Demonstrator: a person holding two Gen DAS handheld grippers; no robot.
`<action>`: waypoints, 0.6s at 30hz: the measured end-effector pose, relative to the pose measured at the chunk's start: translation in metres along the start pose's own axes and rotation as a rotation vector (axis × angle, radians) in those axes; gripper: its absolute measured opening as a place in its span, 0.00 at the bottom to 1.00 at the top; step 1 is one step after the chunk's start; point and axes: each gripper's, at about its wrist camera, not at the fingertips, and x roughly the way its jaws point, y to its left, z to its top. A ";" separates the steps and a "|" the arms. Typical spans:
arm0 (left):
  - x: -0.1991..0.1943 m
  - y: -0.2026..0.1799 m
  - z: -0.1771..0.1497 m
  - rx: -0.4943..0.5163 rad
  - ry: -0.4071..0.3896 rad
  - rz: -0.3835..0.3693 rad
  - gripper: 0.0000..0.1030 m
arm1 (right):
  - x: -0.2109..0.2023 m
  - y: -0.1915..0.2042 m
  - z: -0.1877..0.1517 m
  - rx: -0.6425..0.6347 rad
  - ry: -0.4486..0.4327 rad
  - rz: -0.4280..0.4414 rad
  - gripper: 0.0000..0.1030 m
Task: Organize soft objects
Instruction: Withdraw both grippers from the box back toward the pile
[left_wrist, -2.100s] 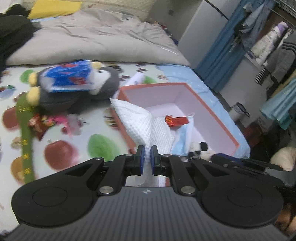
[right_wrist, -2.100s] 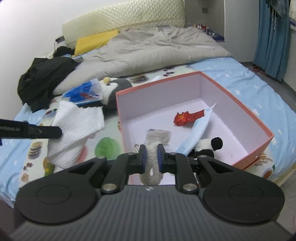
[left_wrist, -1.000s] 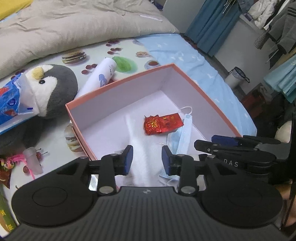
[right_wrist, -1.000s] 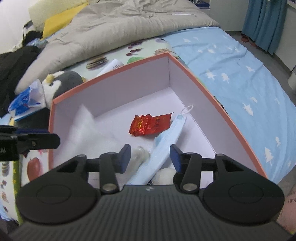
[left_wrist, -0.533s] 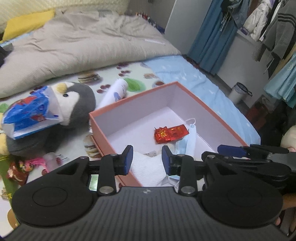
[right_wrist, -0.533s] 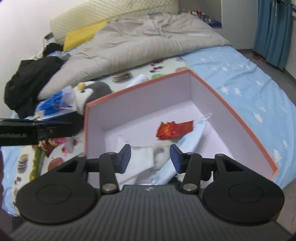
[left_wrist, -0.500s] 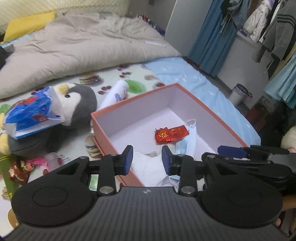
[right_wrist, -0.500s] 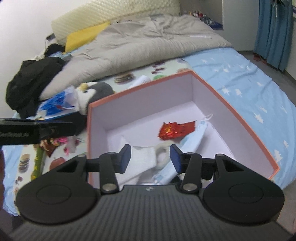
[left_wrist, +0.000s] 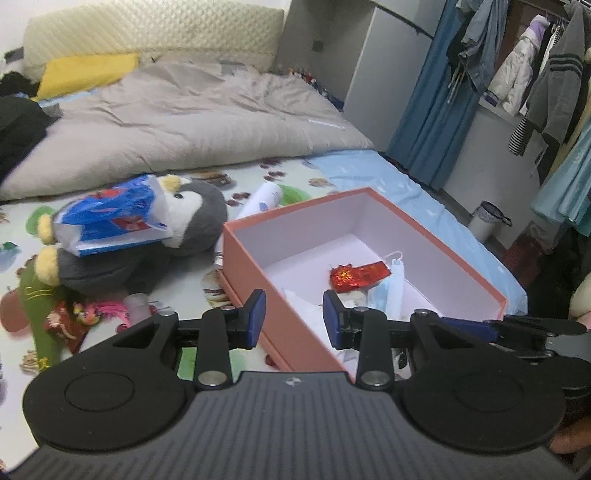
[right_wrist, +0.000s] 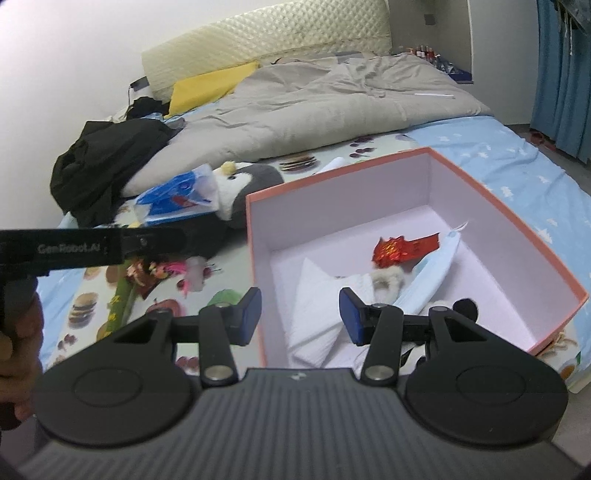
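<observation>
Since two seconds ago both tongs, the left tongs (left_wrist: 293, 317) and right tongs (right_wrist: 300, 315), have let go and now gape wide and empty. The white cloth (right_wrist: 314, 314) lies in the orange box (right_wrist: 255, 258) at lower centre, beside one red packet (right_wrist: 402, 249) and one blue mask (right_wrist: 436, 266), whose long axis runs toward upper right. One penguin plush (left_wrist: 192, 218) lies at left.

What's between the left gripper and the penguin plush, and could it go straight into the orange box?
Nothing visible blocks the open left gripper from the penguin plush, but a blue tissue pack lies on top of it. The orange box is open-topped; a white towel, face mask and red wrapper already lie inside.
</observation>
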 end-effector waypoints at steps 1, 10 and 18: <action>-0.004 0.002 -0.004 -0.004 -0.011 0.005 0.38 | -0.002 0.003 -0.003 -0.004 -0.003 0.001 0.48; -0.032 0.022 -0.038 -0.081 -0.038 0.056 0.38 | -0.015 0.035 -0.025 -0.020 -0.016 0.023 0.48; -0.054 0.042 -0.071 -0.126 -0.036 0.133 0.38 | -0.017 0.064 -0.039 -0.052 -0.009 0.080 0.48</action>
